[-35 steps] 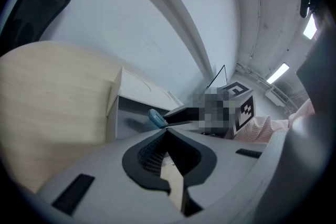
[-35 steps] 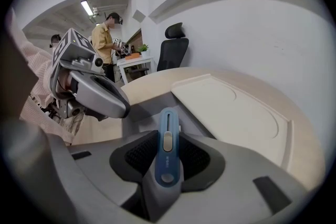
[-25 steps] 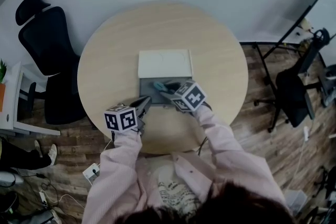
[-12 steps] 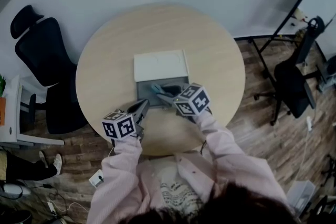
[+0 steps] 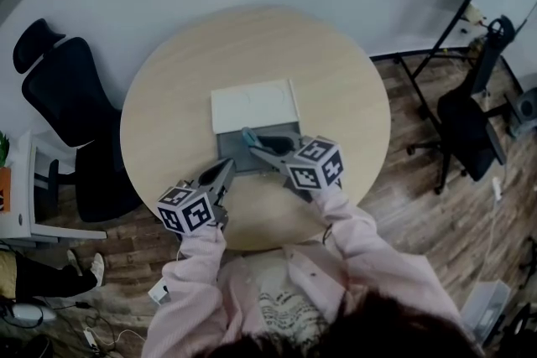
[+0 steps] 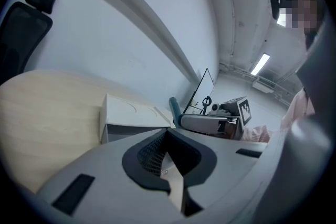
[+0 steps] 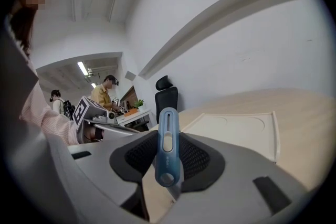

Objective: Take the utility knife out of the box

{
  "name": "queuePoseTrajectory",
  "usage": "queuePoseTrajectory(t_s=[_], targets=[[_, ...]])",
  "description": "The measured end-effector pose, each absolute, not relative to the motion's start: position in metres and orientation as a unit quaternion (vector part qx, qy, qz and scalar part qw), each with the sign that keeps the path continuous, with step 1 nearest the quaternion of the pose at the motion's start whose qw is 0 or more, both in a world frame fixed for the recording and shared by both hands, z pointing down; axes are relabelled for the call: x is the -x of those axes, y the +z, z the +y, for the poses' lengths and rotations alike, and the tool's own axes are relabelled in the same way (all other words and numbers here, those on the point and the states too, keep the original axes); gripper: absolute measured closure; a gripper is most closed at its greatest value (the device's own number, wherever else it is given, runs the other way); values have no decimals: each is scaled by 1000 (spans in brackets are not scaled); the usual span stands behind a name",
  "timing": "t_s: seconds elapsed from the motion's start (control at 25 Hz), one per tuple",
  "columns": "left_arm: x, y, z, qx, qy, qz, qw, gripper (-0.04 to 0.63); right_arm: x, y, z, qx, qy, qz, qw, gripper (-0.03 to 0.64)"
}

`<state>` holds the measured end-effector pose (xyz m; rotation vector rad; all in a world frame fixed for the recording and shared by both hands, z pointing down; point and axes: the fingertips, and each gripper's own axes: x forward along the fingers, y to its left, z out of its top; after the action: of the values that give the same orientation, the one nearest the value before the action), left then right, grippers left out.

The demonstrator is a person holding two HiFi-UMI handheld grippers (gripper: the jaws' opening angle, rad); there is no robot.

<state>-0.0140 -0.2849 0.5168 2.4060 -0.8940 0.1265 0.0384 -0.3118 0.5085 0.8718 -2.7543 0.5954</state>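
An open box sits mid-table (image 5: 336, 88), its white lid (image 5: 253, 106) laid back and its grey tray (image 5: 237, 155) nearer me. My right gripper (image 5: 262, 150) is shut on the blue utility knife (image 5: 250, 137) and holds it above the tray. In the right gripper view the knife (image 7: 167, 149) stands upright between the dark pads, with the lid (image 7: 236, 131) beyond. My left gripper (image 5: 226, 169) hovers at the tray's near left corner, shut with nothing in it. The left gripper view shows its pads (image 6: 152, 152) together, plus the lid (image 6: 131, 113) and the knife's tip (image 6: 174, 107).
A black office chair (image 5: 59, 88) stands left of the table and another (image 5: 466, 121) to the right. A white desk (image 5: 21, 180) is at the far left. The right gripper view shows people (image 7: 105, 93) far off.
Both grippers have risen. The right one has lifted the blue knife up from the grey tray. The left one has come up off the tray's edge.
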Motion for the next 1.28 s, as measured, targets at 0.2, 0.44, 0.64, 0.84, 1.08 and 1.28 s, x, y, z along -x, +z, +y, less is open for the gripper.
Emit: queuePoseTrajectory(t_s=[0.2, 0.44, 0.64, 0.84, 1.08, 1.28], targets=[[13, 507, -283, -904, 41, -333, 265, 586, -43, 496, -311, -302, 199, -930, 65, 482], [15, 494, -278, -909, 35, -335, 247, 586, -48, 481, -307, -301, 201, -932, 18, 482], [16, 486, -275, -912, 25, -336, 234, 586, -51, 474, -301, -296, 204, -933, -8, 482], [13, 476, -273, -917, 8, -334, 218, 586, -54, 464, -296, -296, 204, -933, -28, 482], [8, 468, -269, -923, 3, -330, 198, 584, -55, 450, -292, -298, 189, -934, -46, 482], [6, 465, -267, -926, -1, -327, 191, 586, -54, 441, -289, -294, 176, -938, -55, 483]])
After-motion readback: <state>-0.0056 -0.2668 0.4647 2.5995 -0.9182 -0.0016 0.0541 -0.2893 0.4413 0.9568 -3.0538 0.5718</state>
